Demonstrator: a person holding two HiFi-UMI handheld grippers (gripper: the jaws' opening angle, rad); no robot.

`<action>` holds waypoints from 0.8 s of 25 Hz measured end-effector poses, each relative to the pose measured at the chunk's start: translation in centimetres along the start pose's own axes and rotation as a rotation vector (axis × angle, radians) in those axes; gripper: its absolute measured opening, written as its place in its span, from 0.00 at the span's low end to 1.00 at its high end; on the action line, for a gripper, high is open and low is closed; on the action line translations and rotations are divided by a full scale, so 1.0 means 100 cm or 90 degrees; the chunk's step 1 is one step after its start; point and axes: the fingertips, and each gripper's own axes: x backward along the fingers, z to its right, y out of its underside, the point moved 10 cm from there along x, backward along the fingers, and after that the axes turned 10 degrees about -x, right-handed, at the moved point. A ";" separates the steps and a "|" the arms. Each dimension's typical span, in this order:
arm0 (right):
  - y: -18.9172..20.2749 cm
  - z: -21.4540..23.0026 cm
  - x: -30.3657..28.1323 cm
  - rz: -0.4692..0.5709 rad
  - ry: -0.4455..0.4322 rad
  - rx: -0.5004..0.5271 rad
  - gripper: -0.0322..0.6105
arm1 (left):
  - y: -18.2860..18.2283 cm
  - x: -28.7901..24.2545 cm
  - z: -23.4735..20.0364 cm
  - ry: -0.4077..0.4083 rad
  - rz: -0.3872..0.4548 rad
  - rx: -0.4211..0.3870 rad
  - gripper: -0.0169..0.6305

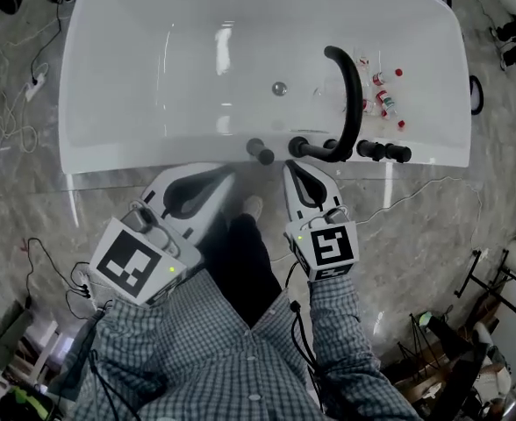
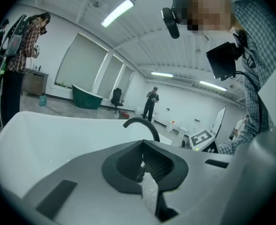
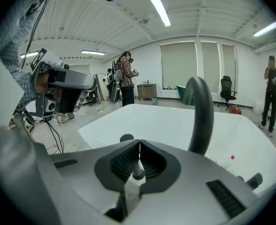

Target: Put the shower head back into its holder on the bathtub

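Bathtub [image 1: 135, 152] drain [image 1: 279, 88] only in head view; left gripper [image 1: 225, 176], right gripper [image 1: 291, 167] jaws pressed together.

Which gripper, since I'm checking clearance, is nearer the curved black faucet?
Right. The right gripper points at the faucet's base from just outside the tub rim; the left gripper is farther left along the rim.

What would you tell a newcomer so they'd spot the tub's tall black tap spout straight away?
Find the white bathtub, then follow its near rim toward the right, where a row of black fittings sits. The spout is the one thick black tube that rises from that row and arches over the basin; its neighbours are short stubby knobs lying low on the rim.
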 end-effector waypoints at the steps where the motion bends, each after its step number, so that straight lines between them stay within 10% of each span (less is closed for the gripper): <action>1: -0.010 -0.002 0.006 0.010 0.005 0.001 0.08 | -0.009 0.001 0.001 0.004 0.004 -0.007 0.04; 20: -0.133 -0.037 0.138 0.192 0.020 -0.045 0.08 | -0.134 0.044 0.053 0.025 0.087 -0.101 0.04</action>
